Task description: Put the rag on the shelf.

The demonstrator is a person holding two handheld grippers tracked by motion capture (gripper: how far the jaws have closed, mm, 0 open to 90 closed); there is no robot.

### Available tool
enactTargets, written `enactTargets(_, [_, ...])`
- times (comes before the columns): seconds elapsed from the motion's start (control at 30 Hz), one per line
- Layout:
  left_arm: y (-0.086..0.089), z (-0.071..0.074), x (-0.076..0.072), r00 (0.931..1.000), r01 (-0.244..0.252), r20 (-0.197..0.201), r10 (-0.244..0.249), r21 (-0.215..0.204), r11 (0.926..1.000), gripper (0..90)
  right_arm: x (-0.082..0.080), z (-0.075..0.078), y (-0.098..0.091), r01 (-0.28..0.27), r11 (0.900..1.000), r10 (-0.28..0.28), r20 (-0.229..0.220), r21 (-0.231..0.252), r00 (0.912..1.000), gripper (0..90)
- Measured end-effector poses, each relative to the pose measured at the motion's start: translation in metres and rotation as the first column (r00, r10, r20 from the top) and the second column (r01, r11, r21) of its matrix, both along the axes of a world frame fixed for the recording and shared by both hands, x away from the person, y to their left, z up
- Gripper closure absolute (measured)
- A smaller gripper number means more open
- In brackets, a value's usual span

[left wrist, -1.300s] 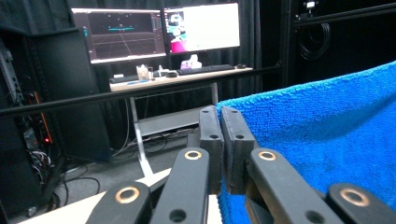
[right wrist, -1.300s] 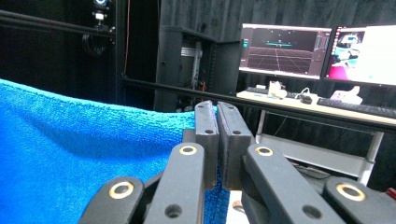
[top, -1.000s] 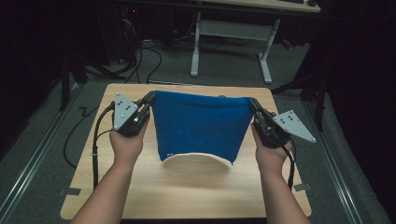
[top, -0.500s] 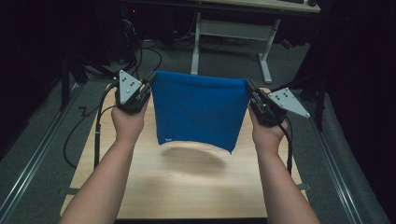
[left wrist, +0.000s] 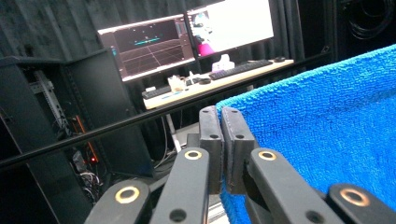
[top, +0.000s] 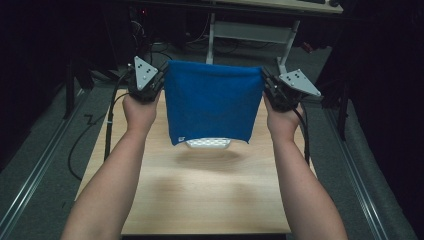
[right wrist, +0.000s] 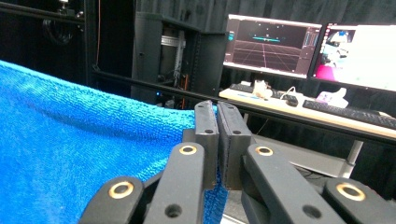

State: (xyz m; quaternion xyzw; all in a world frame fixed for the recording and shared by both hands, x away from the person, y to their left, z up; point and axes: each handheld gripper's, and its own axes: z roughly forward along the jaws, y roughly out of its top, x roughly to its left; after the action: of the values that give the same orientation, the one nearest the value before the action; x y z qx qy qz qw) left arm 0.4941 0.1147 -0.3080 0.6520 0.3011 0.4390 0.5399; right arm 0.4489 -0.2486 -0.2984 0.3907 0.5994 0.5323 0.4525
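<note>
A blue towel [top: 212, 102] hangs stretched between my two grippers above the wooden table [top: 200, 195], clear of its surface. My left gripper [top: 162, 75] is shut on the towel's upper left corner, and in the left gripper view the blue towel [left wrist: 327, 135] runs off to the right of the closed jaws [left wrist: 223, 140]. My right gripper [top: 265, 80] is shut on the upper right corner; in the right gripper view the towel [right wrist: 84, 154] spreads left from the jaws [right wrist: 217, 135]. A white patch [top: 207, 143] shows under the towel's lower edge.
Beyond the table stand a desk frame [top: 250, 30] and cables on the floor [top: 90, 135]. Monitors [left wrist: 187, 32] and keyboards on a far desk [right wrist: 327, 112] show in both gripper views. A dark rack [right wrist: 182, 56] stands left of the screens.
Both hands have lifted the towel up and away from me. Its lower edge, resting on the table a second ago, now hangs free above it.
</note>
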Motion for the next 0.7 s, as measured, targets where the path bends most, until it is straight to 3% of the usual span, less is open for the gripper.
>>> enactTargets(0.27, [0.006,-0.002,0.025,0.9989,-0.037,-0.026,0.038,0.063,0.9974,88.3,0.032,-0.005,0.008,-0.02,0.9997,0.019,-0.036,-0.017,0.9992,88.1])
enactTargets(0.4, [0.007,-0.008,0.032,0.9981,-0.034,-0.049,0.037,0.063,0.9974,88.3,0.04,-0.01,0.009,-0.02,0.9994,0.018,-0.048,-0.028,0.9987,88.2])
enactTargets(0.47, [0.007,-0.016,0.036,0.9969,-0.033,-0.07,0.037,0.065,0.9973,88.3,0.049,-0.019,0.009,-0.02,0.9995,0.018,-0.077,-0.026,0.9969,88.2])
enactTargets(0.63, [0.005,-0.054,0.047,0.9867,-0.019,-0.159,0.033,0.086,0.9961,88.3,0.061,-0.043,0.007,-0.017,0.9989,0.011,-0.138,-0.043,0.9904,88.1])
enactTargets(0.67, [0.005,-0.054,0.047,0.9867,-0.019,-0.159,0.033,0.086,0.9961,88.4,0.061,-0.043,0.007,-0.017,0.9989,0.011,-0.138,-0.043,0.9904,88.1])
enactTargets(0.7, [0.005,-0.069,0.049,0.9807,-0.012,-0.193,0.029,0.086,0.9962,88.4,0.065,-0.053,0.007,-0.023,0.998,0.014,-0.161,-0.058,0.9869,88.2])
